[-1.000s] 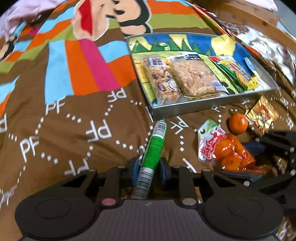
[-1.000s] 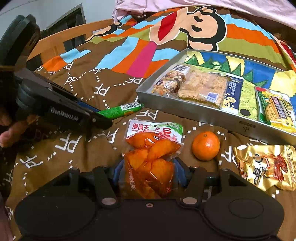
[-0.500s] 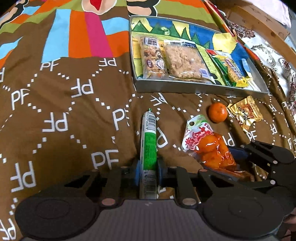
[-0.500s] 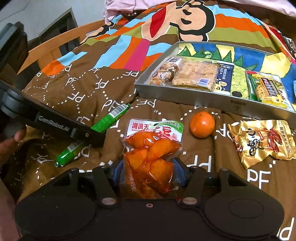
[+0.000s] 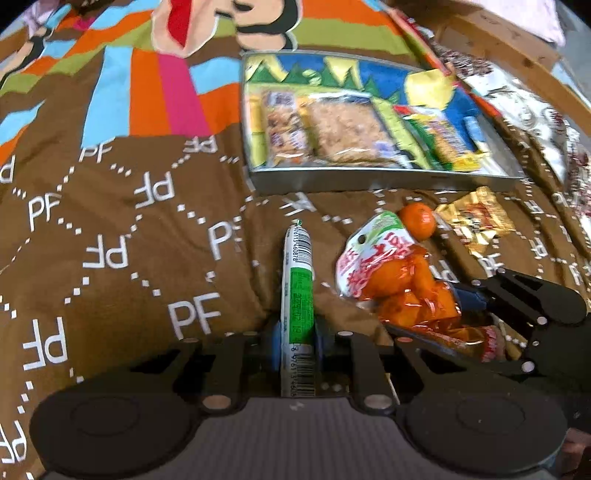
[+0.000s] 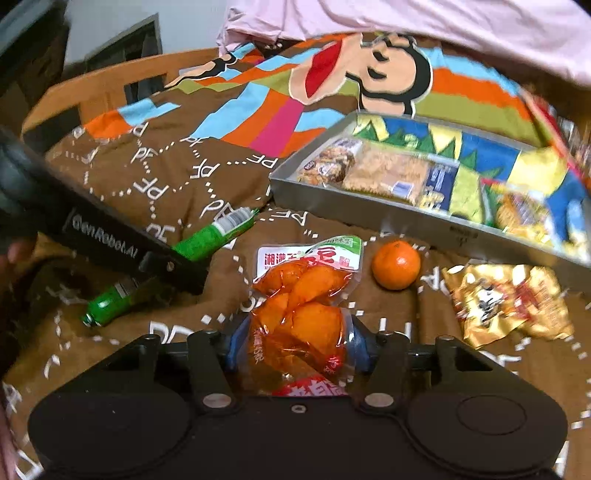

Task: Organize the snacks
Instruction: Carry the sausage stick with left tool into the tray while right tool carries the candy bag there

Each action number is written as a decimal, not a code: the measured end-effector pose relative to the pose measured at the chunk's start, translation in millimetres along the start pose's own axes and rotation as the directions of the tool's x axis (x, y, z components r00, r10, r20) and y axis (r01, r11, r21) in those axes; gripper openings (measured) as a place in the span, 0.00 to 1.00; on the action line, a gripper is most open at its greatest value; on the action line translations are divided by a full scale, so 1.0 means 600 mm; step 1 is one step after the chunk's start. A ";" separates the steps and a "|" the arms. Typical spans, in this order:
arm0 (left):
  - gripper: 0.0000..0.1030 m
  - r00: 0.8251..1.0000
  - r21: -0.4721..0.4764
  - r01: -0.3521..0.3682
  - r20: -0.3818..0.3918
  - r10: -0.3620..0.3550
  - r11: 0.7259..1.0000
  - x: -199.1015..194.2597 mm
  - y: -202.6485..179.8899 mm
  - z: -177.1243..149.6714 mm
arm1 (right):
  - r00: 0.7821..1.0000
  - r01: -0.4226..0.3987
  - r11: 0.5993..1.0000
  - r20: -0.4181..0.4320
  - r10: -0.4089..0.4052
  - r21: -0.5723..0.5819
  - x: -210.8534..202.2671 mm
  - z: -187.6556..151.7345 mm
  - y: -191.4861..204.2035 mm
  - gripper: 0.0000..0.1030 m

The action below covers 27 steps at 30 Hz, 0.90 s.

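Observation:
My left gripper is shut on a green sausage stick, held above the brown bedspread; the stick also shows in the right wrist view. My right gripper is shut on an orange snack pouch, which also shows in the left wrist view. A grey metal tray lies ahead with several wrapped snack bars inside; it also shows in the right wrist view.
A tangerine and a gold snack packet lie on the bedspread in front of the tray. A wooden bed frame runs along the far left. A pink sheet lies beyond the tray.
Both grippers keep their grip and have lifted and tilted forward toward the tray; the views are now blurred by motion.

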<state>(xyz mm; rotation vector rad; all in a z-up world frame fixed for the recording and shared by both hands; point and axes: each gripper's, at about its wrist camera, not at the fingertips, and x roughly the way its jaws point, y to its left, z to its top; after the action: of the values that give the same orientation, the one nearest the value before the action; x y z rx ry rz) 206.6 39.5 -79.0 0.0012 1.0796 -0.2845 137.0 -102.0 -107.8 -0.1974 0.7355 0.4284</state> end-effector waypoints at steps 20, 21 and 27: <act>0.18 0.936 -0.054 0.015 0.351 0.005 0.998 -0.067 -0.031 0.011 | 0.905 0.385 0.874 0.308 -0.294 -0.295 -0.053 -0.008 0.043 0.49; 0.18 0.927 -0.053 0.013 0.376 0.007 0.999 -0.067 -0.035 0.017 | 0.895 0.401 0.870 0.323 -0.306 -0.287 -0.052 -0.004 0.038 0.49; 0.18 0.896 -0.080 0.036 0.444 0.003 0.996 -0.044 -0.043 0.075 | 0.856 0.464 0.856 0.365 -0.368 -0.227 -0.036 0.029 -0.009 0.49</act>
<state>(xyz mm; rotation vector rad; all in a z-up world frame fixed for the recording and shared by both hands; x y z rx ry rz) 228.3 14.6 -31.3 -0.1450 0.6342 -0.2375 135.8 -107.8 -80.4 -0.5639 0.2932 0.1407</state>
